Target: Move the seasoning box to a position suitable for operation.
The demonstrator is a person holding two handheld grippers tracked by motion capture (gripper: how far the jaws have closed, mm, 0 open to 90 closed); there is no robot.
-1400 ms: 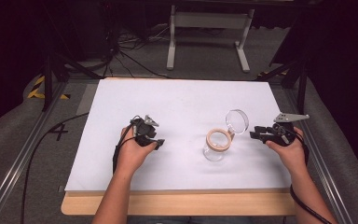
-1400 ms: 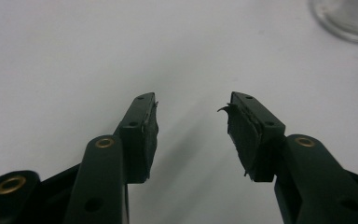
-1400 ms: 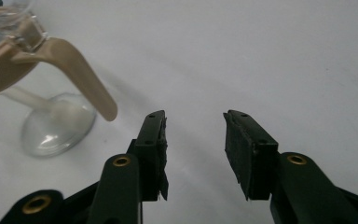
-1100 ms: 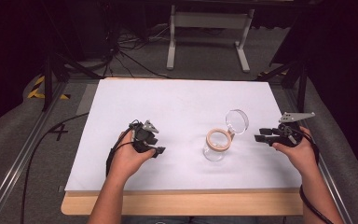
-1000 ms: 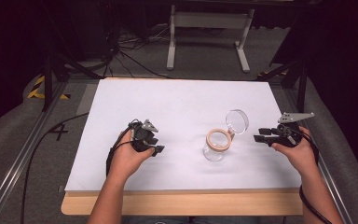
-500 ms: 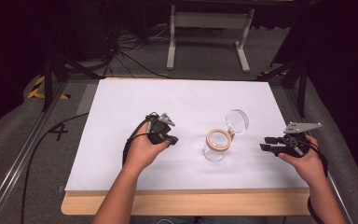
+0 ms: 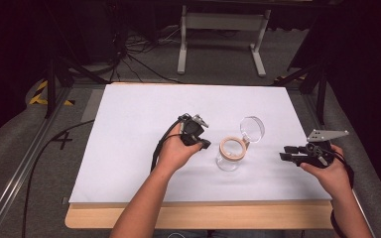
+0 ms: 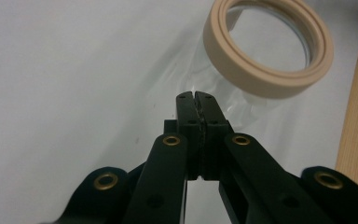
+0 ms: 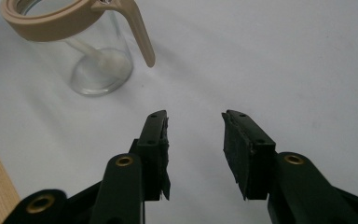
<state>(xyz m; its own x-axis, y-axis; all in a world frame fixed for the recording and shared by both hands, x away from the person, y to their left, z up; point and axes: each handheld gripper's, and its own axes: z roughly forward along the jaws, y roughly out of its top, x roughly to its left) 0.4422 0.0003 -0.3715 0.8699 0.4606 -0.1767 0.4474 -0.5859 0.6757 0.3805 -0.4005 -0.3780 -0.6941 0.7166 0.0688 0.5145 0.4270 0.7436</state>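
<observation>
A clear glass jar [image 7: 228, 157] with a tan ring at its mouth [image 7: 232, 148] stands upright at the middle right of the white table top [image 7: 129, 129]. Its round clear lid [image 7: 252, 128] is swung open on the far side. My left gripper [image 7: 203, 144] hovers just left of the jar, jaws shut with nothing between them; in the left gripper view its tips [image 8: 196, 96] point at the jar's wall [image 8: 214, 79]. My right gripper [image 7: 284, 156] stays open well to the right of the jar; the right gripper view shows the jar [image 9: 91, 51] beyond its fingers [image 9: 193, 116].
The white sheet lies on a wooden table whose bare front edge [image 7: 198, 218] shows near me. Black cables [image 7: 39, 158] trail over the grey floor at the left. A metal stand [image 7: 218, 29] and dark frame legs [image 7: 322, 84] are beyond the table.
My left gripper has moved right, close up to the jar. My right gripper has drawn back to the right and toward me, away from the jar.
</observation>
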